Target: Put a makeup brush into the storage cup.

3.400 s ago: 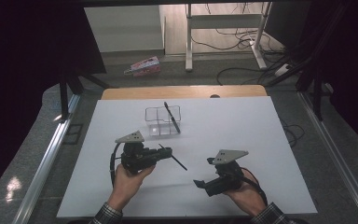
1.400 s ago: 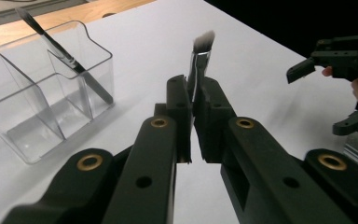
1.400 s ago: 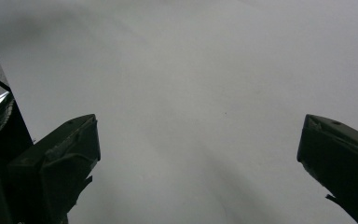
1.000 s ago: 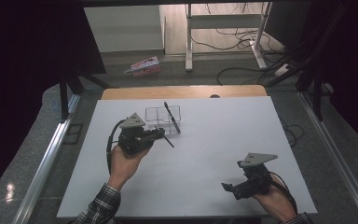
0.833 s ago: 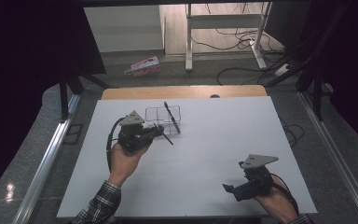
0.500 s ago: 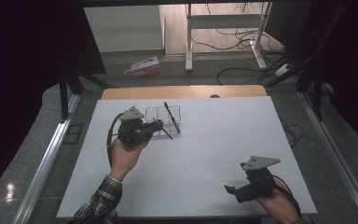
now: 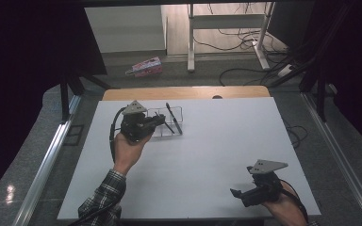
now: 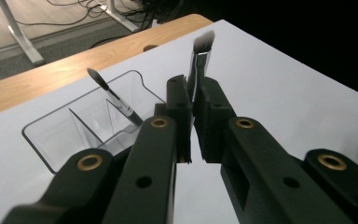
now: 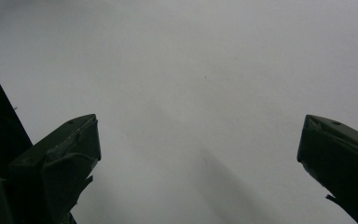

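Observation:
My left gripper point(image 7: 156, 122) is shut on a thin make-up brush point(image 7: 166, 126), right at the near left side of a clear divided organizer point(image 7: 179, 113) at the table's back. In the left gripper view the jaws point(image 8: 193, 100) pinch the brush's handle, and its silver ferrule and dark bristles point(image 8: 202, 46) stick out beyond them. Another dark brush point(image 8: 114, 98) leans inside the organizer point(image 8: 51, 135); in the high view this second brush point(image 7: 174, 118) slants across its right end. My right gripper point(image 7: 234, 193) rests open near the front right, over bare white table point(image 9: 198, 140).
The white tabletop point(image 7: 226, 141) ends in a wooden strip point(image 7: 188, 92) at the far side. Beyond it on the floor lie a pink box point(image 7: 144, 66), cables and a desk frame. Metal rails run along both sides of the table.
My left gripper has carried the brush away from me and slightly right, up to the organizer. The right gripper has drifted to the front right corner since the earliest frame and now stays put.

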Action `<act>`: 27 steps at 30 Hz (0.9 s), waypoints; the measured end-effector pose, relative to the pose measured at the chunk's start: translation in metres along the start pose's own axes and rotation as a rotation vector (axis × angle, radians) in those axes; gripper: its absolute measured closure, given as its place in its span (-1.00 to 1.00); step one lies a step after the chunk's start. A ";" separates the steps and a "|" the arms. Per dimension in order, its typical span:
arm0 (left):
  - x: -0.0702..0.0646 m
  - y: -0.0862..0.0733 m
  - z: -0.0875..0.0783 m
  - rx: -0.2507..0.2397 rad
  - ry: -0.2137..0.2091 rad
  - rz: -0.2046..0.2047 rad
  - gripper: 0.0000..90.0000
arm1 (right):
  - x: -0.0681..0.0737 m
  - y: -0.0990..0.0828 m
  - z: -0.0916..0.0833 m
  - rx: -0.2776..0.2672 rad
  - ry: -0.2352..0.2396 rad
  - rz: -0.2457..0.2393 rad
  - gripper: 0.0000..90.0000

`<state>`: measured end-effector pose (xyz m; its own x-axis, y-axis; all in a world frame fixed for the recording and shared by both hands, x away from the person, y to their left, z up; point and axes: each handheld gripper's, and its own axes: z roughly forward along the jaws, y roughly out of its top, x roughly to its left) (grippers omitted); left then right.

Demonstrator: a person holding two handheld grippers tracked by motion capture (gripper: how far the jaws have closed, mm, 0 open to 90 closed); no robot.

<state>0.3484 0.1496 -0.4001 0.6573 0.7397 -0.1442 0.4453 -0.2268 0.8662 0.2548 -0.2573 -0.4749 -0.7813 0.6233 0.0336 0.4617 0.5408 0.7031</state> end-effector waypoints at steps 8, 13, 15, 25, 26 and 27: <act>0.006 0.005 0.003 -0.012 0.019 -0.005 0.89 | 0.001 -0.003 -0.002 0.003 -0.010 -0.005 -1.00; 0.010 0.010 0.003 -0.021 0.028 -0.011 0.89 | 0.001 -0.005 -0.004 0.005 -0.012 -0.006 -1.00; 0.011 0.012 0.004 -0.021 0.035 -0.012 0.89 | 0.001 -0.006 -0.004 0.004 -0.013 -0.002 -1.00; 0.016 0.019 0.010 -0.033 0.062 -0.015 0.89 | 0.001 -0.009 -0.005 0.014 -0.010 -0.001 -1.00; 0.016 0.020 0.010 -0.033 0.064 -0.016 0.89 | 0.001 -0.009 -0.005 0.014 -0.010 -0.001 -1.00; 0.017 0.021 0.011 -0.034 0.065 -0.018 0.89 | 0.001 -0.009 -0.005 0.014 -0.009 0.000 -1.00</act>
<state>0.3757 0.1501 -0.3894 0.6081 0.7831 -0.1300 0.4354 -0.1921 0.8795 0.2479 -0.2647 -0.4773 -0.7773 0.6286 0.0269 0.4678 0.5488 0.6929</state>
